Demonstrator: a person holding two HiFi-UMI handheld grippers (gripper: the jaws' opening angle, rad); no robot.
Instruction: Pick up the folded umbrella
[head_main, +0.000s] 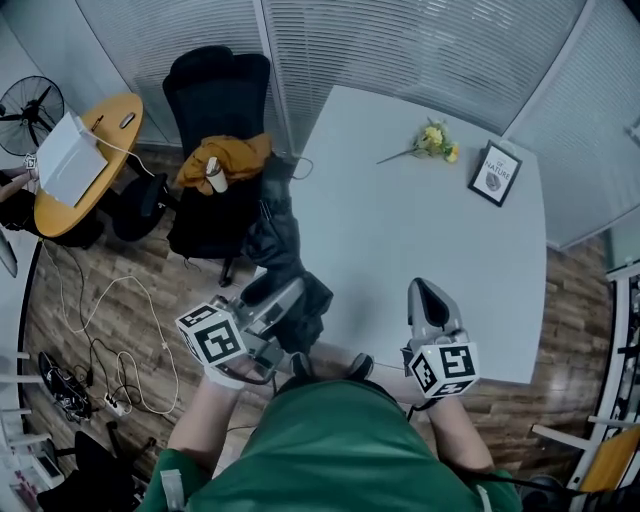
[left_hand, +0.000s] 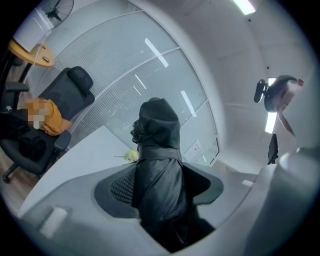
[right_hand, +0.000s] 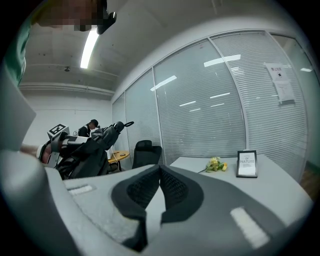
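Observation:
The folded umbrella (head_main: 278, 235) is black and wrapped in its strap, and it is held up off the white table (head_main: 420, 230) over the table's left edge. My left gripper (head_main: 275, 312) is shut on the umbrella's lower part. In the left gripper view the umbrella (left_hand: 157, 150) stands up between the two dark pads of the left gripper (left_hand: 160, 187) and hides the gap. My right gripper (head_main: 430, 298) rests over the table's near edge, jaws together with nothing in them. The right gripper view shows the right gripper (right_hand: 160, 175) with its pads meeting, and the umbrella (right_hand: 90, 145) at the left.
A small bunch of yellow flowers (head_main: 432, 140) and a framed print (head_main: 495, 173) lie at the table's far side. Left of the table stands a black office chair (head_main: 215, 100) with an orange cloth (head_main: 225, 158). A round wooden table (head_main: 95, 150) and floor cables (head_main: 110, 340) are further left.

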